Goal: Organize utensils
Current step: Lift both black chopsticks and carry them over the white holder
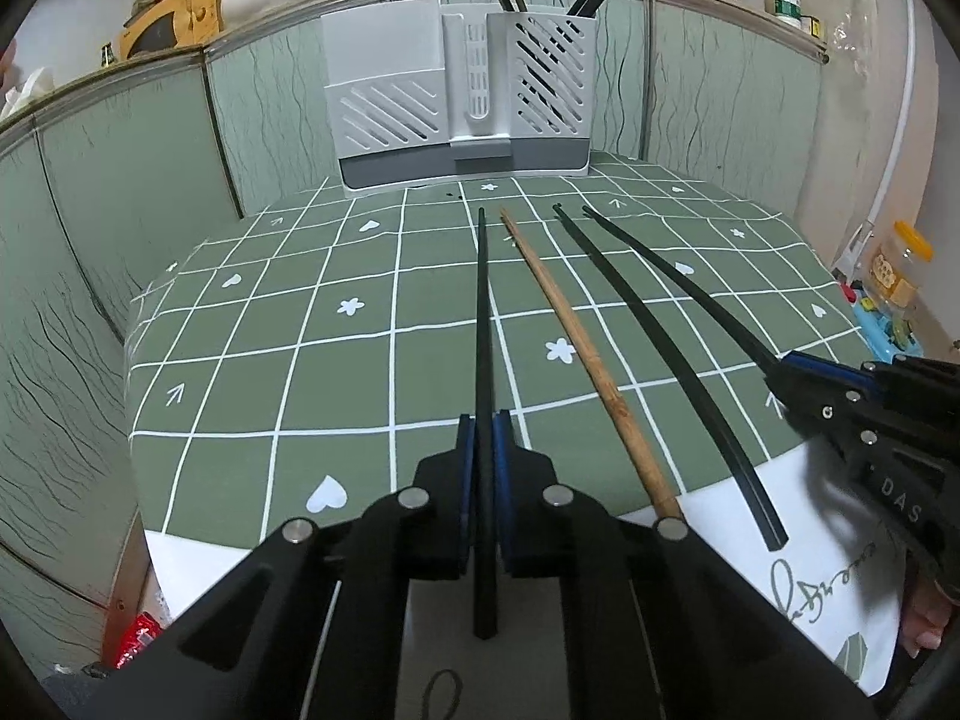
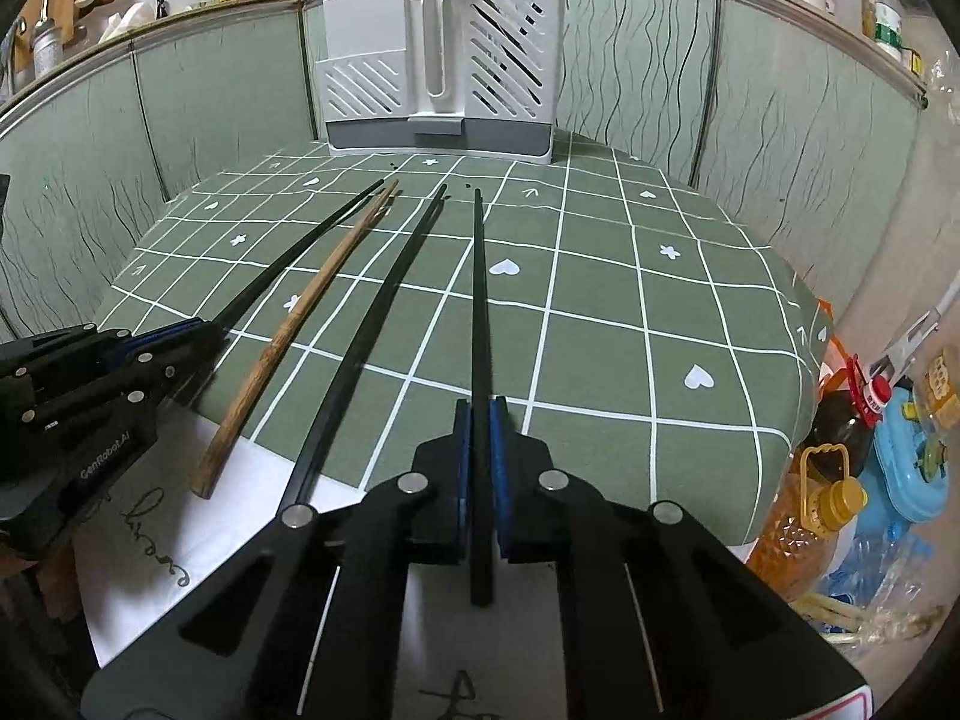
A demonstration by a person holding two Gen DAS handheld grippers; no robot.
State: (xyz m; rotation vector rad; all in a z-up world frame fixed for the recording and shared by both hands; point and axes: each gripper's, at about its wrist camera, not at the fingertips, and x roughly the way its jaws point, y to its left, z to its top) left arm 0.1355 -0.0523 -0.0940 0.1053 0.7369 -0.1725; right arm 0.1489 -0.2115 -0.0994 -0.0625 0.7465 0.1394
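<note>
I have left gripper (image 1: 485,438) clenched on black chopstick (image 1: 482,312) | right gripper (image 2: 480,420) clenched on second black chopstick (image 2: 478,300) | both feel light, stiff, slippery; gripped near butt end, tips may swing.

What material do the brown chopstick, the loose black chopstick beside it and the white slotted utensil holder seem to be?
Brown chopstick: probably wood or bamboo, matte, grainy. Loose black chopstick: likely plastic or lacquer, smooth with slight sheen. White slotted utensil holder: apparently moulded plastic.
</note>
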